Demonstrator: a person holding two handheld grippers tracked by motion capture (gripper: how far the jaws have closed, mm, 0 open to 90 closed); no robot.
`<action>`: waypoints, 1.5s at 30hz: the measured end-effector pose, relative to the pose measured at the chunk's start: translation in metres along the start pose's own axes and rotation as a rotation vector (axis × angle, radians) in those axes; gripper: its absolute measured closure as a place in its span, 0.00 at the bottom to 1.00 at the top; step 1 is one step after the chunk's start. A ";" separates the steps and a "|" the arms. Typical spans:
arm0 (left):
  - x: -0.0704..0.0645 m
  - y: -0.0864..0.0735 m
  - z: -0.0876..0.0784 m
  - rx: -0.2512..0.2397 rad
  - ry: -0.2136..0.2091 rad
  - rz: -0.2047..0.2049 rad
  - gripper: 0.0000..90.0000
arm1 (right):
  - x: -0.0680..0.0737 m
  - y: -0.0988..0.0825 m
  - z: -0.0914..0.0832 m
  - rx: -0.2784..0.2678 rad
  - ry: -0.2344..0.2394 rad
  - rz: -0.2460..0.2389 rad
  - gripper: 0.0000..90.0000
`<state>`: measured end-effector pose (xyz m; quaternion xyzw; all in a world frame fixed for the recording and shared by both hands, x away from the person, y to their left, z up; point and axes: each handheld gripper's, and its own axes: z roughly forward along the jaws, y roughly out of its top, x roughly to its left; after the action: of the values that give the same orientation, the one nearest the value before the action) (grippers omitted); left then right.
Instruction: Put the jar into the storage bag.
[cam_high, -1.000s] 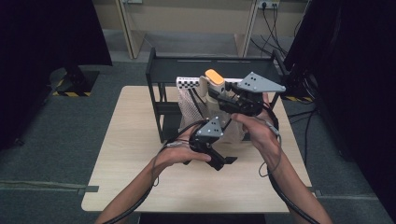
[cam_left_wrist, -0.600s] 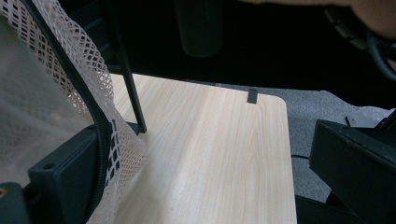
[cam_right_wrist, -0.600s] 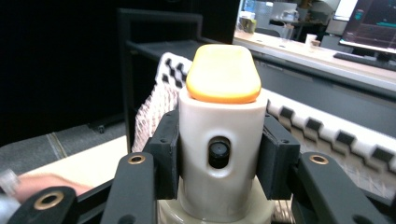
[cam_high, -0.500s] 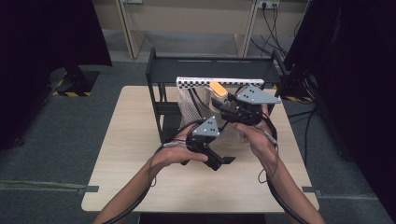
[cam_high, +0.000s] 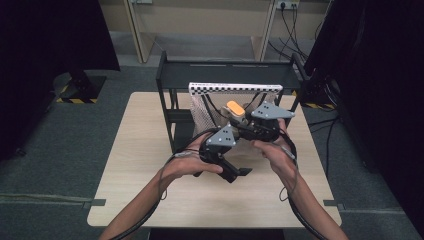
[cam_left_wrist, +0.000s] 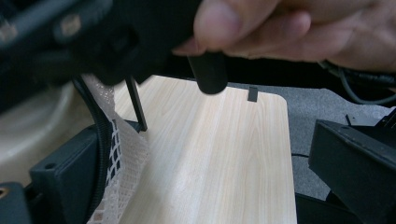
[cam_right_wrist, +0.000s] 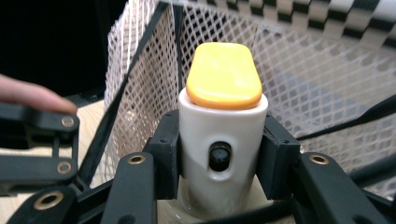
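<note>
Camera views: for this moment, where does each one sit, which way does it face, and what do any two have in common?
High view: fixed above the person's side, facing forward and down on the table; both forearms, left gripper and right gripper show.
Left gripper view: rides the left gripper, facing across the tabletop; its black jaws rise at both lower corners, one by the mesh bag, a hand above.
Right gripper view: rides the right gripper, facing into the mesh bag; jaws clamp the white bottle with an orange cap.
Shared: the mesh bag shows in all three.

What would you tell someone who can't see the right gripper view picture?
The right tongs squeeze a white bottle with an orange cap, holding it upright at a white mesh basket. A checkered strip runs along the basket's top edge.
</note>
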<state>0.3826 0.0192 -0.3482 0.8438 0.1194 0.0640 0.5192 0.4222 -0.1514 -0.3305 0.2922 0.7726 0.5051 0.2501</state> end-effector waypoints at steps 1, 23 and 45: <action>0.000 0.000 0.001 0.002 0.002 0.001 0.02 | 0.000 -0.001 0.002 0.007 -0.001 0.000 0.63; 0.000 0.002 -0.002 -0.002 -0.011 -0.005 0.02 | 0.007 -0.002 -0.005 0.011 -0.017 -0.059 0.49; 0.000 0.000 -0.002 -0.006 -0.013 -0.004 0.02 | 0.000 0.010 -0.037 -0.108 0.016 0.049 0.22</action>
<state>0.3819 0.0206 -0.3469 0.8425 0.1175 0.0579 0.5226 0.3988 -0.1713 -0.3080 0.2930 0.7389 0.5542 0.2471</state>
